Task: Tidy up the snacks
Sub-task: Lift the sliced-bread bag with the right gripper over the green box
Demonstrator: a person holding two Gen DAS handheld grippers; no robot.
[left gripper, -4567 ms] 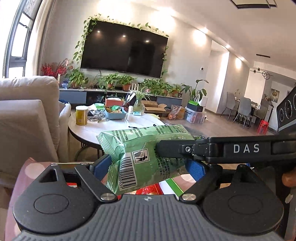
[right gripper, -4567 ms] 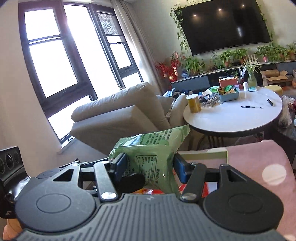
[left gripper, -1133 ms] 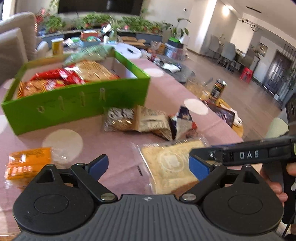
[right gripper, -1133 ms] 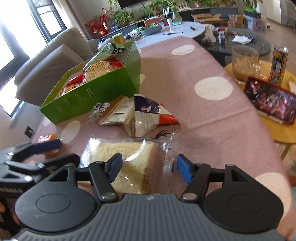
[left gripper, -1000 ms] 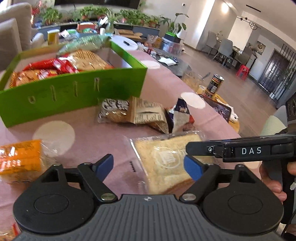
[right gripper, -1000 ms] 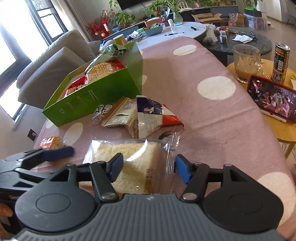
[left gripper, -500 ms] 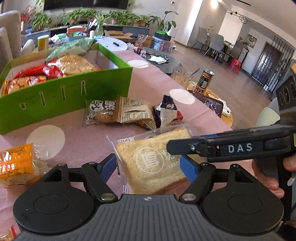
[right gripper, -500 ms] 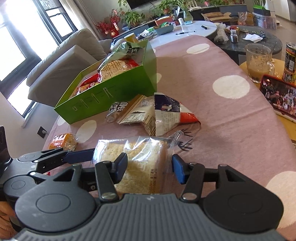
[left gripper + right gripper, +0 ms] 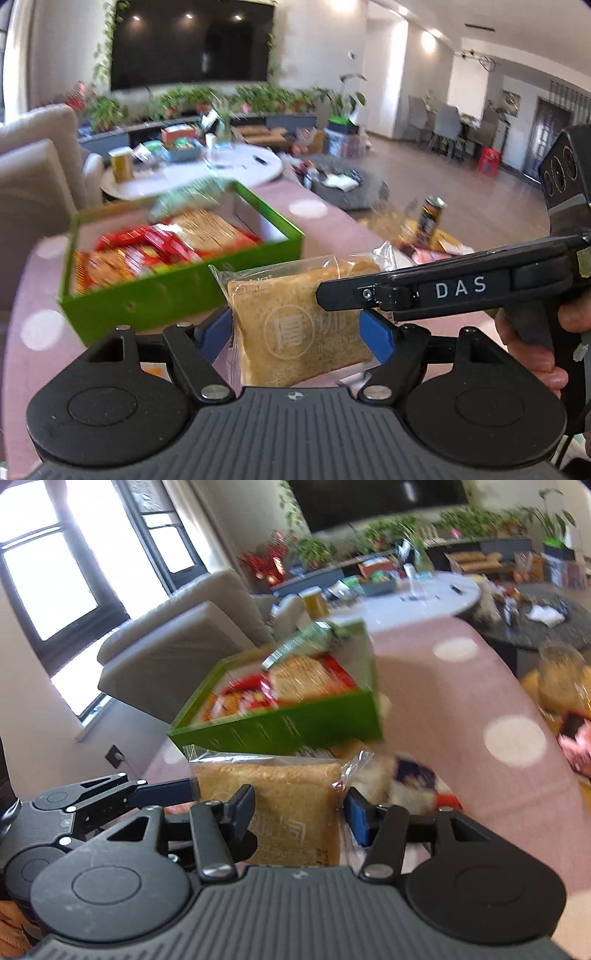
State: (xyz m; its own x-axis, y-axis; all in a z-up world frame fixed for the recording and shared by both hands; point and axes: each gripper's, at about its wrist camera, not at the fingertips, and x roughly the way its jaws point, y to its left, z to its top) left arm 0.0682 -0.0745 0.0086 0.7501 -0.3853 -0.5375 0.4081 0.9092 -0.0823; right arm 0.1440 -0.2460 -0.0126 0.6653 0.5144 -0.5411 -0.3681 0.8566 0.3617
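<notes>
A clear bag of sliced toast bread point(image 9: 295, 317) is held off the pink dotted tablecloth by both grippers. My left gripper point(image 9: 297, 332) is shut on its sides. My right gripper point(image 9: 301, 812) is shut on it from the other side; the bread also shows in the right wrist view point(image 9: 280, 797). The green snack box point(image 9: 177, 291) stands just beyond, holding red, orange and tan packets and a green bag at its far end. It also shows in the right wrist view point(image 9: 295, 723). Both views are motion-blurred.
Loose snack packets point(image 9: 410, 779) lie on the tablecloth point(image 9: 461, 686) right of the bread. A can point(image 9: 430, 218) and a phone stand on a low yellow table to the right. A beige sofa point(image 9: 177, 646) and a white round table point(image 9: 207, 173) are behind.
Both grippers closed on the bread bag and lifted it off the table toward the green box. The views tilted up and blurred.
</notes>
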